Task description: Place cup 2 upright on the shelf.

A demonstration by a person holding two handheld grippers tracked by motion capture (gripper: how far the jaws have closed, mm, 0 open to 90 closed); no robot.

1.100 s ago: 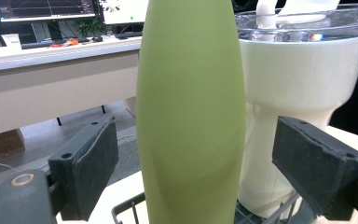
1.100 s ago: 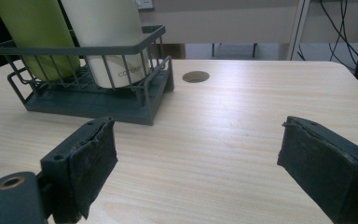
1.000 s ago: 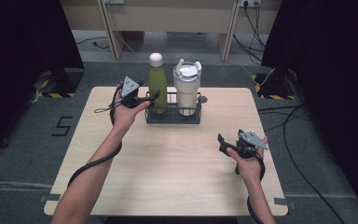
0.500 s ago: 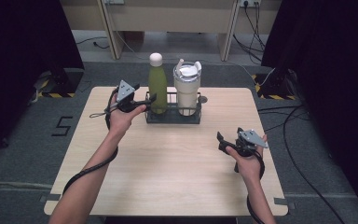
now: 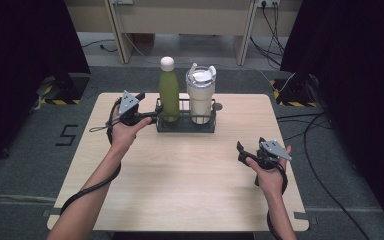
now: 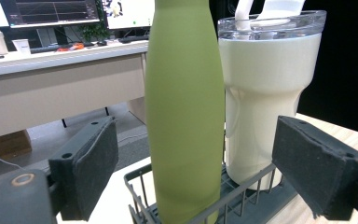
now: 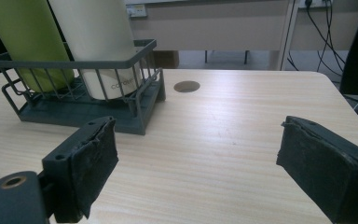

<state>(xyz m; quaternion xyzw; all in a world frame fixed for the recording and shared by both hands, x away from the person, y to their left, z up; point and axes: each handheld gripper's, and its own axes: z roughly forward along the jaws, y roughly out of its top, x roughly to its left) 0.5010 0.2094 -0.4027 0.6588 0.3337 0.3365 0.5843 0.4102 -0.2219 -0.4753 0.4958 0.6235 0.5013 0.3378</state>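
A green bottle (image 5: 169, 91) with a white cap and a cream tumbler (image 5: 200, 97) with a clear lid stand upright in a dark wire rack (image 5: 185, 126) at the table's far middle. My left gripper (image 5: 151, 116) is open at the rack's left end, level with the bottle's lower body. In the left gripper view the bottle (image 6: 184, 107) stands straight ahead between the spread jaws of the gripper (image 6: 205, 165), with the tumbler (image 6: 265, 98) behind it. My right gripper (image 5: 240, 150) is open and empty over the table's front right. It looks toward the rack (image 7: 74, 61).
The wooden table (image 5: 180, 190) has bare board in front of the rack. A round cable hole (image 7: 187, 86) lies just right of the rack. Desks and cables stand beyond the far edge, with dark curtains at both sides.
The left gripper has shifted slightly nearer and lower beside the rack's left end. The right gripper has barely moved.
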